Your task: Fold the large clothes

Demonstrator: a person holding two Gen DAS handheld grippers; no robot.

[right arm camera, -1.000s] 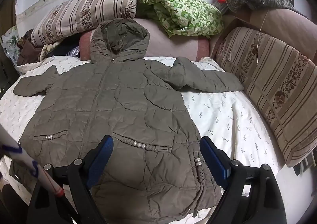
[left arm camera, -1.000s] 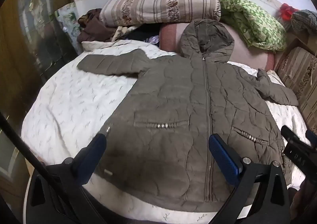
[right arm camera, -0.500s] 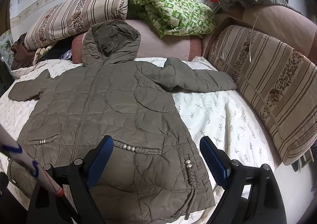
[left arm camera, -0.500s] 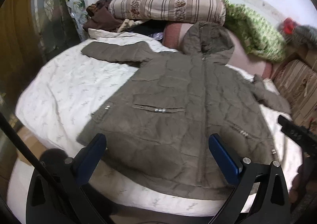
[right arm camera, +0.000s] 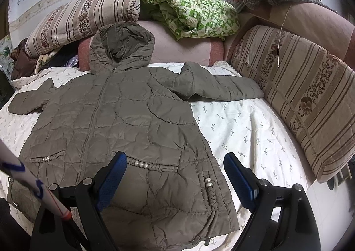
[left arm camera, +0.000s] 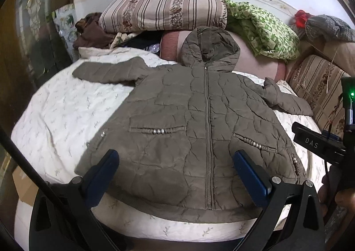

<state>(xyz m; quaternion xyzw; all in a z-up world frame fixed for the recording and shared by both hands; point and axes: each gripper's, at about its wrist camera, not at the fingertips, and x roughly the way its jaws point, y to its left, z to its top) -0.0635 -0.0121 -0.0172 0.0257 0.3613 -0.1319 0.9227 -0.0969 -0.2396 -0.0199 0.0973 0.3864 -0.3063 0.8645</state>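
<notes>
2 grippers, fingers apart, above flat jacket on bed.

jacket: quilted cloth, puffy, slight sheen, creased
pocket beads: shiny, pearl-like
bedsheet: matt cloth, printed sprigs, lightly wrinkled
striped cushion: woven cloth, ribbed look
green blanket: soft printed cloth, crumpled
left gripper: matt black plastic, blue textured pads, metal pins
right gripper: the same finish
</notes>
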